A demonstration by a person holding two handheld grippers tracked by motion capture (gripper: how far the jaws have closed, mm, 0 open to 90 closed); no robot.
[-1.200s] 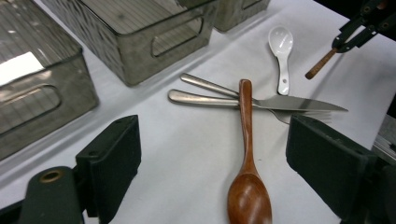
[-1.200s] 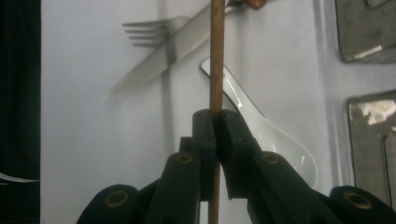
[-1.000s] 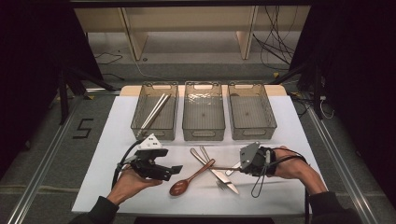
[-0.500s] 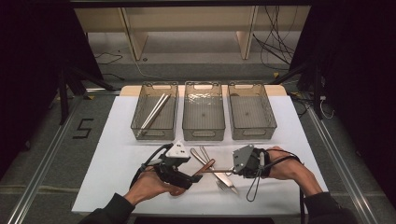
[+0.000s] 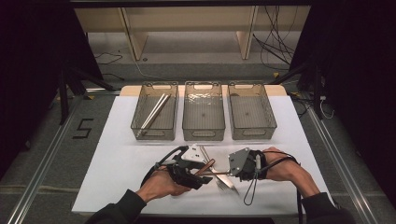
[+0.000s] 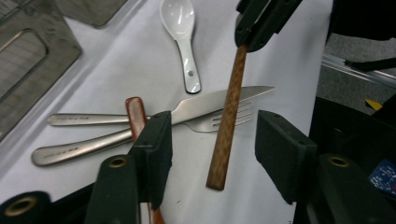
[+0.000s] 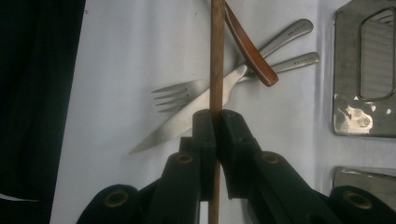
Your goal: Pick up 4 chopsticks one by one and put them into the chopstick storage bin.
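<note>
Wooden chopstick [image 6: 227, 116] — a slim brown stick — is what we have in hand, held off the white table sheet [image 5: 116, 163] above the heap of loose cutlery near the front edge. Our right gripper [image 7: 215, 122] has its jaws clamped tight on one end of it, so the stick juts out toward our left hand like something offered across. Our left gripper [image 6: 212, 154] has come in around the free end: its jaws have just been closing and now stand about half open, with the chopstick between the pads but not yet pressed by either. It looks to us like a hand-over, the right holding steady so the left can take a cleaner grip.

Beneath lie a steel serrated knife [image 6: 219, 100] crossed over a steel fork [image 6: 224, 122], a reddish-brown wooden spoon [image 7: 247, 46] and, farther off, a white ceramic soup spoon [image 6: 180, 28]. Beyond stand three clear plastic bins [image 5: 203, 112] in a row — the left one already holds a pair of pale chopsticks [image 5: 154, 113], likely where this one belongs.
</note>
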